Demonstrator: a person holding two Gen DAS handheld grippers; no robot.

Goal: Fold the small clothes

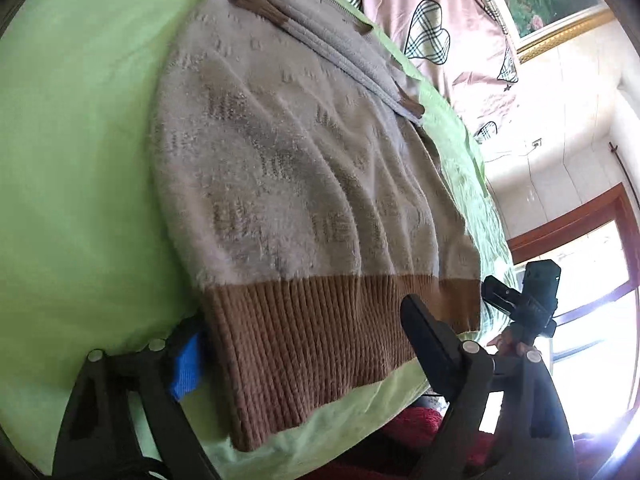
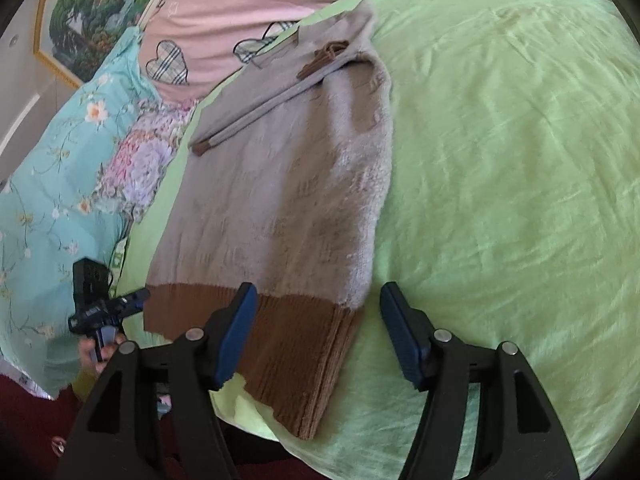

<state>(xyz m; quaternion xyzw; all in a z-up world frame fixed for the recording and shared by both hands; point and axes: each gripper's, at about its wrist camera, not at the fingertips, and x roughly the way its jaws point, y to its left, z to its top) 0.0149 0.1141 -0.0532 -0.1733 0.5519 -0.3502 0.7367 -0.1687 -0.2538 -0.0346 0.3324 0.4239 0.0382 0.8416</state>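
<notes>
- Your left gripper [image 1: 308, 344] is spread wide, grasping nothing; its fingers straddle the brown ribbed hem [image 1: 320, 328] of the sweater [image 1: 280, 168], one blue-padded finger [image 1: 186, 364] at the hem's near-left corner, the other over its right part.
- Your right gripper [image 2: 316, 336] is likewise released: one blue-padded finger [image 2: 236, 336] sits over the hem [image 2: 296, 344], the other is off the sweater's edge, above the sheet [image 2: 500, 160].
- Whether any finger actually touches the knit, you cannot tell from these views.
- The sweater [image 2: 288, 192] lies flat on the green sheet [image 1: 72, 160] of the bed, already folded lengthwise into a narrow strip, hem nearest you.
- A grey sleeve with a brown cuff [image 2: 200, 147] lies across its far end.
- Beyond the sweater is a pink quilt [image 1: 440, 8] with plaid hearts.
- A floral blue cover [image 2: 52, 184] lies at the left in the right view.
- A framed picture [image 2: 84, 24] hangs on the wall.
</notes>
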